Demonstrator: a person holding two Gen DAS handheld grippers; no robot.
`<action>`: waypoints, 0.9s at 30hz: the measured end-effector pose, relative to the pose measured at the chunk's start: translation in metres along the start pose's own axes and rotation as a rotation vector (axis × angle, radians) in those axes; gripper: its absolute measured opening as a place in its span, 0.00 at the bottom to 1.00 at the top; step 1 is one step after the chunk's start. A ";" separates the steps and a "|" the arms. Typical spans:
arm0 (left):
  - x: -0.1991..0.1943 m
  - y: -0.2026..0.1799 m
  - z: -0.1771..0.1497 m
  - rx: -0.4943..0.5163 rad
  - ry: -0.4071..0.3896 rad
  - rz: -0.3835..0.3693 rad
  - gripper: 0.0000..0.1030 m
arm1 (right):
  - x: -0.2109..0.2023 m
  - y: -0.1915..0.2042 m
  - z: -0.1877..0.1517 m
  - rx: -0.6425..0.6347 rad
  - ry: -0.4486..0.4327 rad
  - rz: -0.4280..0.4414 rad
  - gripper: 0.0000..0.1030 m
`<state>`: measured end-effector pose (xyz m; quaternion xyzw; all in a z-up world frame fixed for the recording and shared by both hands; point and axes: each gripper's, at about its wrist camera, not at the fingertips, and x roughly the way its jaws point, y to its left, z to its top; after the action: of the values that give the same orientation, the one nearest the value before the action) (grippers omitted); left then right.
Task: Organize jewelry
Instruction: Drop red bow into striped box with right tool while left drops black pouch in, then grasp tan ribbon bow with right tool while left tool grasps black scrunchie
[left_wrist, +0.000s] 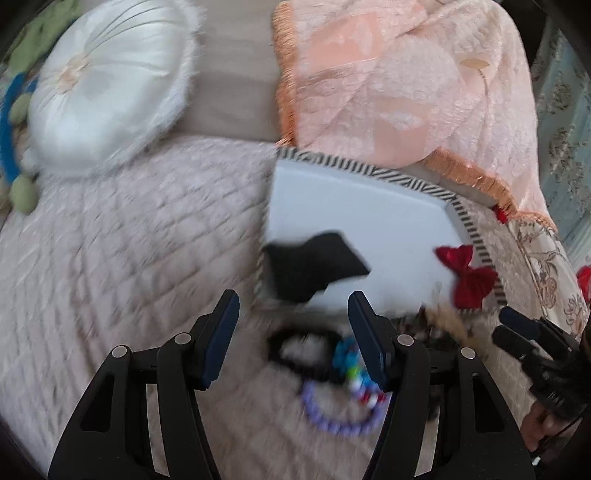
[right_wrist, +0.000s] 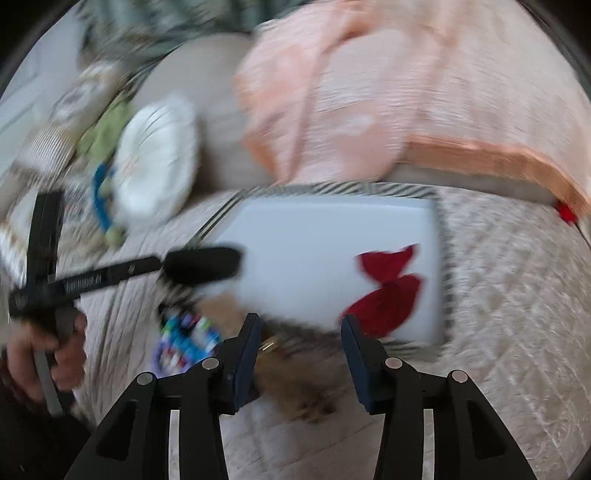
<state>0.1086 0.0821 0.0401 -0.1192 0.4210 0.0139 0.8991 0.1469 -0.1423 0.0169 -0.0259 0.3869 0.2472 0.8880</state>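
A white tray (left_wrist: 369, 206) with a striped rim lies on the quilted bed; it also shows in the right wrist view (right_wrist: 314, 236). On it lie a red bow (left_wrist: 467, 277) and a black item (left_wrist: 314, 266). In front of the tray lies a pile of jewelry: a black ring (left_wrist: 299, 350), a multicoloured bead bracelet (left_wrist: 354, 369), a purple bead bracelet (left_wrist: 332, 421) and a brownish-gold piece (right_wrist: 295, 373). My left gripper (left_wrist: 293, 314) is open above the black ring. My right gripper (right_wrist: 300, 339) is open above the brownish piece. Both views are blurred.
A white round cushion (left_wrist: 110, 85) lies at the back left. A peach blanket (left_wrist: 406, 81) is heaped behind the tray. The right gripper shows at the right edge of the left wrist view (left_wrist: 517, 332); the left one shows in the right wrist view (right_wrist: 199, 266).
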 end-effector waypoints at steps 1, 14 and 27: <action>-0.004 0.003 -0.003 -0.009 -0.004 0.000 0.60 | 0.004 0.005 -0.003 -0.027 0.005 -0.002 0.42; 0.001 0.011 -0.030 -0.001 0.082 0.038 0.60 | 0.034 0.033 -0.023 -0.150 0.093 -0.022 0.19; 0.034 0.016 -0.025 -0.015 0.090 0.141 0.60 | -0.033 -0.021 -0.041 0.161 0.072 -0.110 0.17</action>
<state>0.1095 0.0893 -0.0047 -0.0967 0.4683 0.0751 0.8750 0.1095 -0.1845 0.0083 0.0153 0.4351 0.1652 0.8849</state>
